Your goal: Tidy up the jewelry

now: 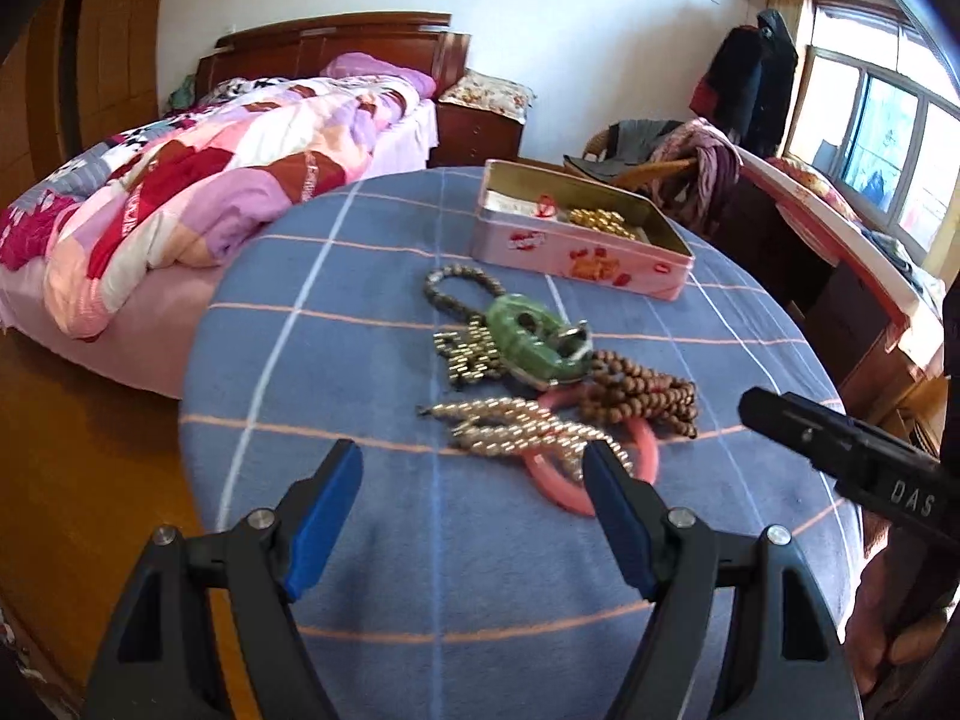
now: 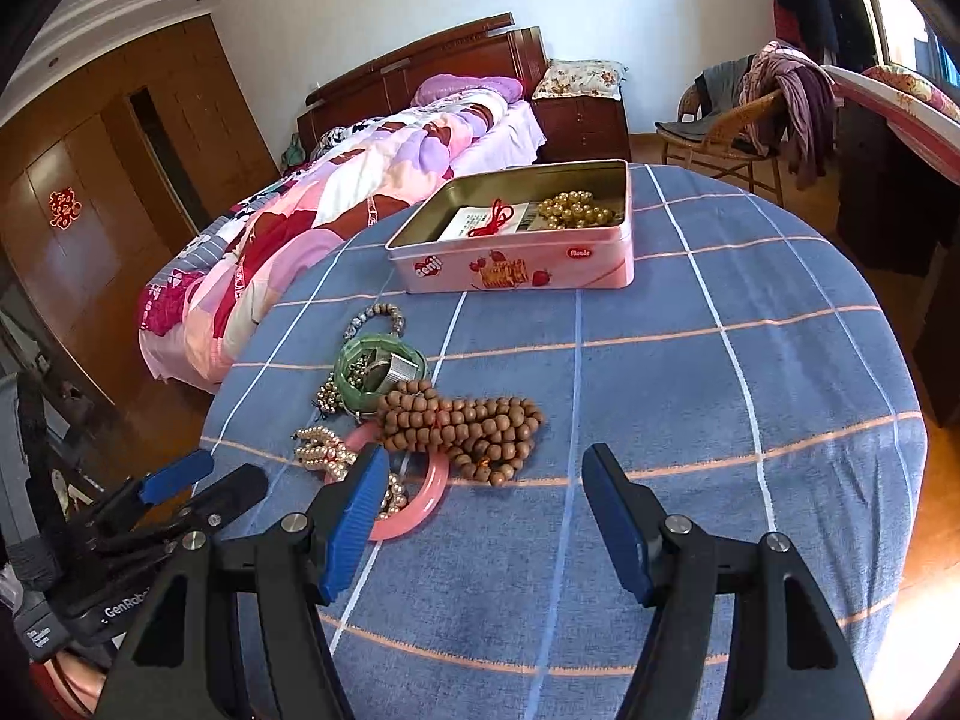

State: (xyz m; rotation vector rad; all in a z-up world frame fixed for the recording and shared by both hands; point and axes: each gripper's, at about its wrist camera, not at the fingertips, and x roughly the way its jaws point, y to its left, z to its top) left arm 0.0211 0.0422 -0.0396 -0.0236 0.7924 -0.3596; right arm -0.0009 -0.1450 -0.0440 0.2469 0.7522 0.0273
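1. Patchwork pink, red and lilac quilt [image 1: 198,192] fills the upper left of the left wrist view, heaped on a bed with a dark wooden headboard [image 1: 336,42].
2. Blue checked cloth [image 1: 336,312] with white and orange lines covers the round table through the middle of both views.
3. At the bottom centre of the left wrist view, the left gripper [image 1: 474,477] has its blue-padded fingers spread apart with nothing between them. Its right fingertip overlaps the pink bangle [image 1: 645,450] in the frame; whether it touches I cannot tell.
4. Just above the tips lies the jewelry heap: a pale pearl strand [image 1: 516,420] across the bangle, a green bangle [image 1: 528,330] with metal pieces in and beside it, and a dark bead bracelet [image 1: 462,282] at the far end.
5. Right of the green bangle, brown wooden beads [image 2: 462,420] lie bunched, touching both bangles.
6. Beyond the heap, in the upper centre, the open pink tin [image 2: 522,270] holds gold-coloured beads [image 2: 576,210], a red cord [image 2: 495,219] and a card.
7. At the bottom of the right wrist view, the right gripper [image 2: 486,477] stands apart too, empty, its left fingertip over the pink bangle's edge in the frame.
8. A wicker chair [image 2: 720,132] draped with clothes sits upper right.
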